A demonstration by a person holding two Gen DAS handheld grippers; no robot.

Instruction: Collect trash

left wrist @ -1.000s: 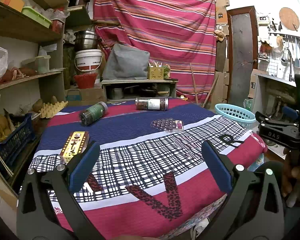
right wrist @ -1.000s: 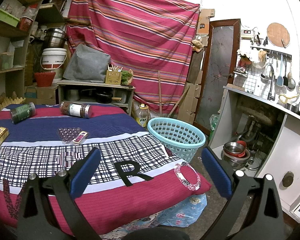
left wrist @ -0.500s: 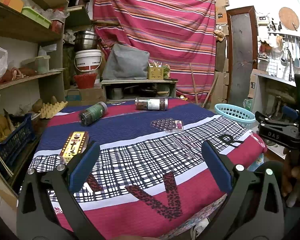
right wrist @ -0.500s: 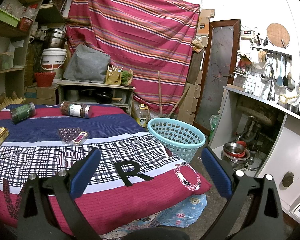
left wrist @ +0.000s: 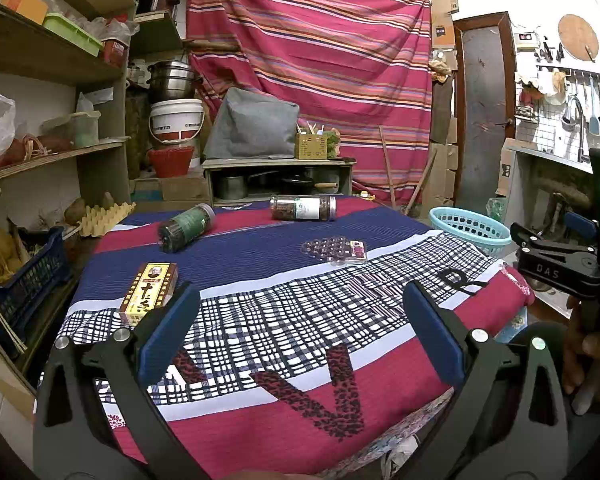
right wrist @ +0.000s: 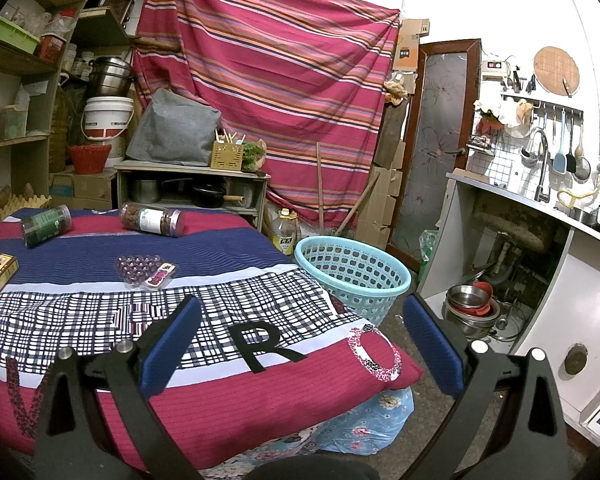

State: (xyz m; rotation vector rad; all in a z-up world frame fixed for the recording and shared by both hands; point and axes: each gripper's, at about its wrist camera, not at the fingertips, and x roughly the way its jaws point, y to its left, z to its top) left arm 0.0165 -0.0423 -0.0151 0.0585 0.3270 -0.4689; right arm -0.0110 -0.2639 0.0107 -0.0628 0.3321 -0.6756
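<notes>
A: Both claws wide apart, nothing held. Left gripper point(left wrist: 300, 320) hangs over the near edge of the table; right gripper point(right wrist: 300, 332) over its near right corner

B: Trash positions?

A: All on the striped and checked cloth with letters point(left wrist: 292, 312). Yellow and red cardboard box point(left wrist: 150, 294) lies flat, just beyond the left claw's left finger. Green-labelled clear jar point(left wrist: 186, 228) and clear jar of brown contents with white label point(left wrist: 303, 208) both lie on their sides at the far end. Clear plastic blister tray with a pink card point(right wrist: 146, 272) sits mid-table. Pale blue perforated plastic basket point(right wrist: 352, 276) stands on the floor just beside the table's right edge

B: Risks?

A: Jars on their sides will likely roll if nudged off-centre, perhaps off the far edge. The blister tray looks thin; a hard squeeze may crush it, or it slips. The cloth is soft and may bunch under a low finger

B: Room?

A: Cramped. Shelves left, striped curtain behind, sink counter right; little swing space toward the basket
</notes>
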